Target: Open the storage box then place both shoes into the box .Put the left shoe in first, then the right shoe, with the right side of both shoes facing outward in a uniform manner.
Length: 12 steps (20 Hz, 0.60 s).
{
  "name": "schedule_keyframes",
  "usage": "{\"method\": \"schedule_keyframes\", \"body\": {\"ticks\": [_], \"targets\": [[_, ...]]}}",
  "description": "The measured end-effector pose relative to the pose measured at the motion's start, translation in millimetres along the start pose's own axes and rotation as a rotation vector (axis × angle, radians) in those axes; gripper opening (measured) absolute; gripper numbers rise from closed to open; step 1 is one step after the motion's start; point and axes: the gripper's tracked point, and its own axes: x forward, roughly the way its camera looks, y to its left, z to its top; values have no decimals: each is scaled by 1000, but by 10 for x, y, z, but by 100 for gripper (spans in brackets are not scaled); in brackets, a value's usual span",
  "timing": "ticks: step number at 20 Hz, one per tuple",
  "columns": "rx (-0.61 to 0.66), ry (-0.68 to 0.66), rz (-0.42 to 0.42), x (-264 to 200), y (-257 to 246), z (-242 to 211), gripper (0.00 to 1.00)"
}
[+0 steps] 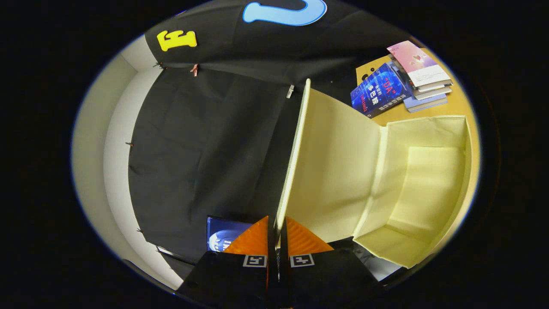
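Note:
The view is rolled sideways. My gripper is shut on the edge of the storage box lid, a pale cream panel that runs straight ahead from between my fingers. The lid is swung up and away from the storage box, whose cream interior lies open to the right of the fingers with nothing inside it. The lid's thin rim sits pinched between both fingers.
A stack of books lies on the wooden table beyond the box. A screen glows just left of the fingers. The black booth cloth hangs ahead, with a white wall beside it.

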Motion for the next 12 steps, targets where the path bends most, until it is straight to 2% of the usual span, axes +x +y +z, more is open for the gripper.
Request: {"method": "schedule_keyframes", "body": {"ticks": [6,9,11,12], "targets": [[24,47,-37,590,-78,-171,5],[79,48,-127,725,-171,-193,5],[36,-1,-176,750,-296,-71,19],[5,-22,-202,628,-368,-9,38]]}}
